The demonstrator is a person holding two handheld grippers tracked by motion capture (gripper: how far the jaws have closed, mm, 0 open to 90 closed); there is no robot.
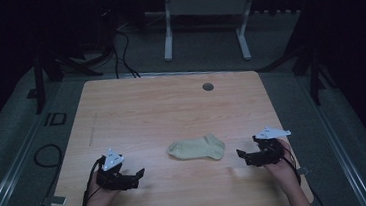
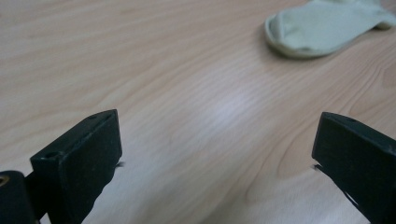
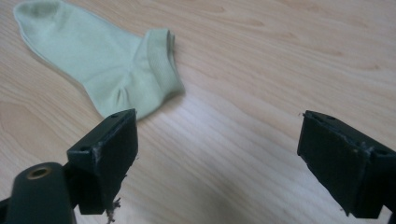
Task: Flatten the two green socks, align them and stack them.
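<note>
Both tongs, left (image 1: pixel 139 174) and right (image 1: pixel 240 153), gape empty over the table (image 1: pixel 136 107), flanking a pale green sock (image 1: pixel 197 148).

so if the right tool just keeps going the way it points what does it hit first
Probably the sock. The right tool points left toward it, jaws open, with bare table between; in the right gripper view the sock sits left of centre, so it might only graze its cuff end.

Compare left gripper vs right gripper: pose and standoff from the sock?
The left gripper points right toward the sock; the right gripper points left at it. In the gripper views, the left gripper has bare wood between it and the sock's toe, while the right gripper sits closer, by the cuff and heel. Both are open, empty, low over the table, not touching the sock.
</note>
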